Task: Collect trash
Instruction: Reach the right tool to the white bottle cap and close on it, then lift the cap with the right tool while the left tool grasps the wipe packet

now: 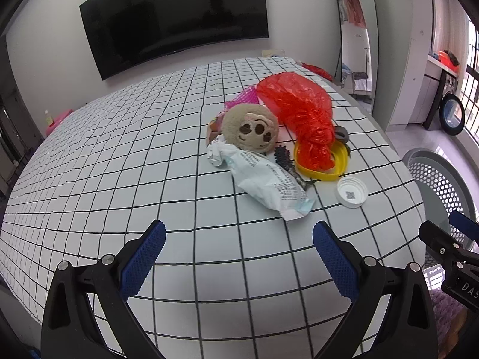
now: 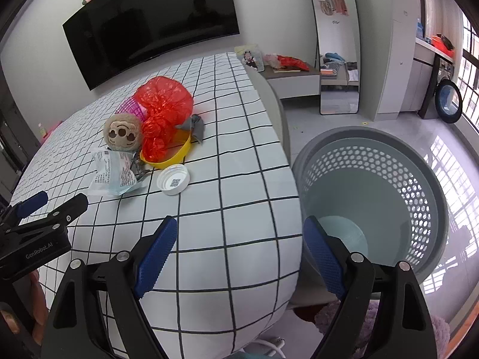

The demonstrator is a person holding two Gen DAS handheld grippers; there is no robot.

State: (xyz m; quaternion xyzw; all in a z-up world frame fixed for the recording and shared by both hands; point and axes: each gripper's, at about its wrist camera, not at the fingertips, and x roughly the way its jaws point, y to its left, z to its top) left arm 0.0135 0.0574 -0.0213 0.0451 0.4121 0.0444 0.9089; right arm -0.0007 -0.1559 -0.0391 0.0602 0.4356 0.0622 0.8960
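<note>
A pile of trash lies on the checked bed [image 1: 119,164]: a white crumpled wrapper [image 1: 266,179], a white lid [image 1: 351,192], a red plastic bag [image 1: 302,110] over a yellow ring [image 1: 321,173], a dark scrap [image 1: 284,158] and a pink net [image 1: 244,95]. A beige plush head [image 1: 251,127] sits among them. My left gripper [image 1: 239,251] is open and empty, short of the wrapper. My right gripper [image 2: 238,248] is open and empty at the bed's edge beside the grey perforated basket [image 2: 419,179]. The pile also shows in the right wrist view, with the lid [image 2: 173,182] nearest.
A black TV [image 1: 176,21] hangs on the far wall. A mirror [image 2: 338,45] and a low cabinet [image 2: 295,80] stand past the bed. A washing machine door [image 2: 449,104] is at the far right. A purple rug [image 2: 371,329] lies under the basket.
</note>
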